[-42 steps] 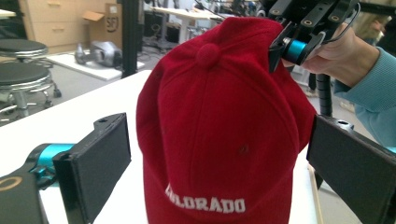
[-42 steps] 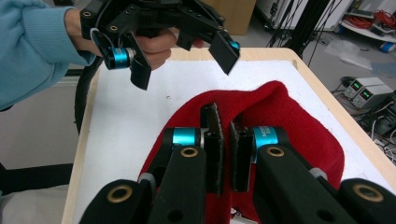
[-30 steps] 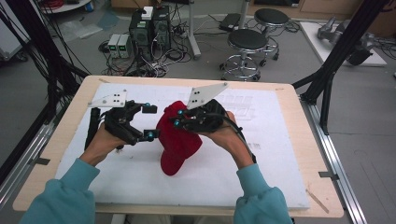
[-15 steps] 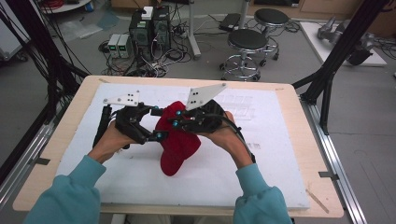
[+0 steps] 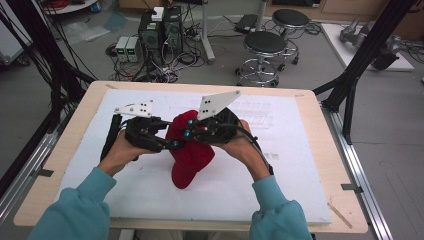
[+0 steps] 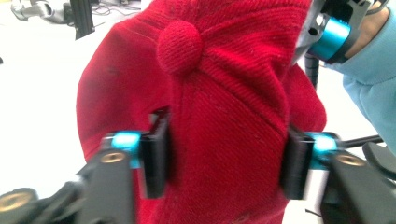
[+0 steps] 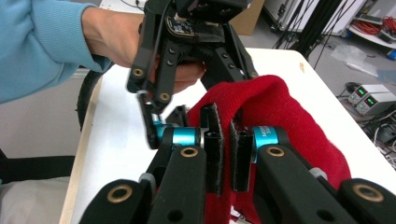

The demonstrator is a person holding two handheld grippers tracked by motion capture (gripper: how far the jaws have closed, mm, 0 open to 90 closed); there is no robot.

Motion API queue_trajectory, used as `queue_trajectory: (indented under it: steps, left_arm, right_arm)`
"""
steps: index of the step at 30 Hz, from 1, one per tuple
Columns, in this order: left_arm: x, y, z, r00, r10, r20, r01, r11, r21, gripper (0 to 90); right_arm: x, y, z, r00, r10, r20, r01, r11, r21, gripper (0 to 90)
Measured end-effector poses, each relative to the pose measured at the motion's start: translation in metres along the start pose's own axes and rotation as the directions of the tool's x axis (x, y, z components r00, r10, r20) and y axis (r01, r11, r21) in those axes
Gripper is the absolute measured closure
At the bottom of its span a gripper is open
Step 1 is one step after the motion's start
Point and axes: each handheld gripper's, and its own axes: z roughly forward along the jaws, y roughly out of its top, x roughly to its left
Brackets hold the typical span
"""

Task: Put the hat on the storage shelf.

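My left gripper (image 6: pixel 224 163) had just closed halfway onto the red cap (image 6: pixel 219 98), my right gripper (image 7: pixel 223 144) pinched its fabric, no readable writing

The cap (image 5: pixel 189 152) sits mid-table (image 5: pixel 310 107) on the mat (image 5: pixel 150 190) — left gripper (image 5: pixel 175 144) on its left, right gripper (image 5: pixel 188 131) seemingly at its top.

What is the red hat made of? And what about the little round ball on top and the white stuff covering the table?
The red ribbed cap looks like soft woven cloth, matte, with fine diagonal ribs and stitched seams. Its round red top button seems covered in the same ribbed cloth. The white matte table cover looks like foam or felt sheet; the pictures leave open which.
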Motion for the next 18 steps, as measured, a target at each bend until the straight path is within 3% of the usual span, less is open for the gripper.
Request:
queue_trajectory:
  steps: [9,15,18]
  left_arm:
    - [-0.0061,-0.0018,0.0001,0.9986,0.04,-0.035,-0.039,0.9988,0.028,79.3]
    - [-0.0089,-0.001,-0.0002,0.9953,0.054,-0.08,-0.051,0.9978,0.042,82.4]
    - [-0.01,-0.0008,0.0004,0.9936,0.05,-0.101,-0.047,0.9981,0.039,82.7]
  right_arm:
    - [-0.0001,-0.0044,0.0041,1.0,0.004,0.008,-0.004,1.0,0.013,86.7]
    - [-0.0003,-0.0045,0.005,0.9999,0.004,0.014,-0.004,1.0,0.003,82.6]
    - [-0.0002,-0.0045,0.0047,0.9995,0.017,0.026,-0.017,1.0,-0.006,70.8]
